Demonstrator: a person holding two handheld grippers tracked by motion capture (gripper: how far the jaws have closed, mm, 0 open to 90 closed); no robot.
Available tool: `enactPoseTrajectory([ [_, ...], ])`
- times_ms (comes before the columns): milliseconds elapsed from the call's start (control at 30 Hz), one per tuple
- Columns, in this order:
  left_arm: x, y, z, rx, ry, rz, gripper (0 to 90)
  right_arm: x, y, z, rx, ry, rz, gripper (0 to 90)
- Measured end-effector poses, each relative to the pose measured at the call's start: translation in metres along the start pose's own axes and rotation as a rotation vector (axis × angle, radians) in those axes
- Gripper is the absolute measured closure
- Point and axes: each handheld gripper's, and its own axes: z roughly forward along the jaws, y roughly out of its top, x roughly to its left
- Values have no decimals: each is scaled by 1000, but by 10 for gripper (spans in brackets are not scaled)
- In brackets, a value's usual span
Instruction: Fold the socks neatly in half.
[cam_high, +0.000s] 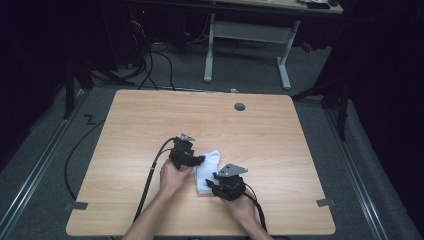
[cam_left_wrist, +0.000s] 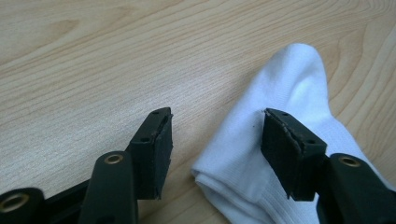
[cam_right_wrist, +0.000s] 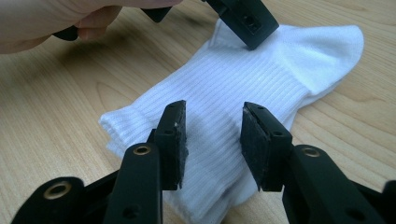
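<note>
A folded white sock (cam_high: 208, 167) lies on the wooden table (cam_high: 260, 135), a little in front of its middle. My left gripper (cam_high: 200, 160) comes at it from the left and my right gripper (cam_high: 210, 184) from the near side. In the left gripper view the jaws of the left gripper (cam_left_wrist: 217, 116) stand open; one hangs over bare wood, the other over the sock (cam_left_wrist: 299, 79), whose folded edge lies between them. In the right gripper view the right gripper (cam_right_wrist: 213, 107) is open just above the ribbed cuff of the sock (cam_right_wrist: 261, 70), and its pads are not pressing on it. A jaw of the left gripper and a hand show at the top.
A grey round grommet (cam_high: 240, 106) sits near the table's far edge. Grey tape tabs (cam_high: 79, 205) (cam_high: 325, 202) mark the near corners. Black cables (cam_high: 150, 180) trail off the front. Beyond the table stands a desk on white legs (cam_high: 285, 62), with cables on the floor.
</note>
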Motion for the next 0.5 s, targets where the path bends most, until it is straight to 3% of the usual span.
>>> enactPoseTrajectory([
  [300,-2,-1,0,9,4,69,578,1,2,-1,0,-1,-14,611],
  [500,3,-1,-1,11,-33,64,673,4,9,-5,-32,23,8,621],
])
